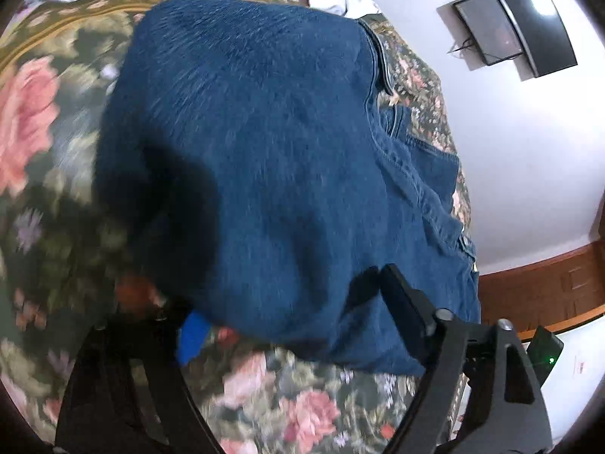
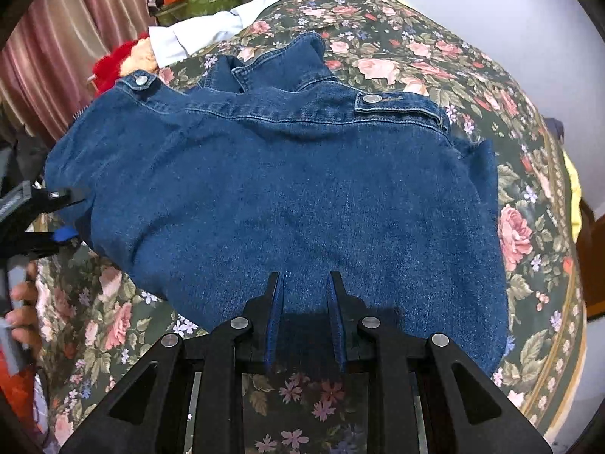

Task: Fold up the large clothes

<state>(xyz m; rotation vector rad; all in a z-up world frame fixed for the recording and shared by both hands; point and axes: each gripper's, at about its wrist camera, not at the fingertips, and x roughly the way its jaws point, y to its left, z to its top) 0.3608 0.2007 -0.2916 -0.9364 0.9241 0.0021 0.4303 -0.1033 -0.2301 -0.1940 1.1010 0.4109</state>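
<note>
A blue denim jacket [image 2: 287, 196] lies back-up on a floral bedspread [image 2: 435, 56], collar at the far end. My right gripper [image 2: 305, 283] is open, its fingers straddling the jacket's near hem, with the denim lying loose between them. My left gripper [image 2: 66, 213] shows at the jacket's left edge in the right wrist view. In the blurred left wrist view, the jacket [image 1: 264, 151] fills the middle and the left gripper [image 1: 291, 299] is wide open over its near edge; one finger [image 1: 404, 302] rests on the denim, the other is partly hidden under the cloth.
A white garment [image 2: 211, 30] and a red fluffy item [image 2: 113, 64] lie at the bed's far left. Curtains [image 2: 56, 38] hang behind. A wall-mounted TV [image 1: 529, 15] and wooden furniture [image 1: 548, 287] show at the right. A yellow cloth [image 2: 573, 196] lies at the bed's right edge.
</note>
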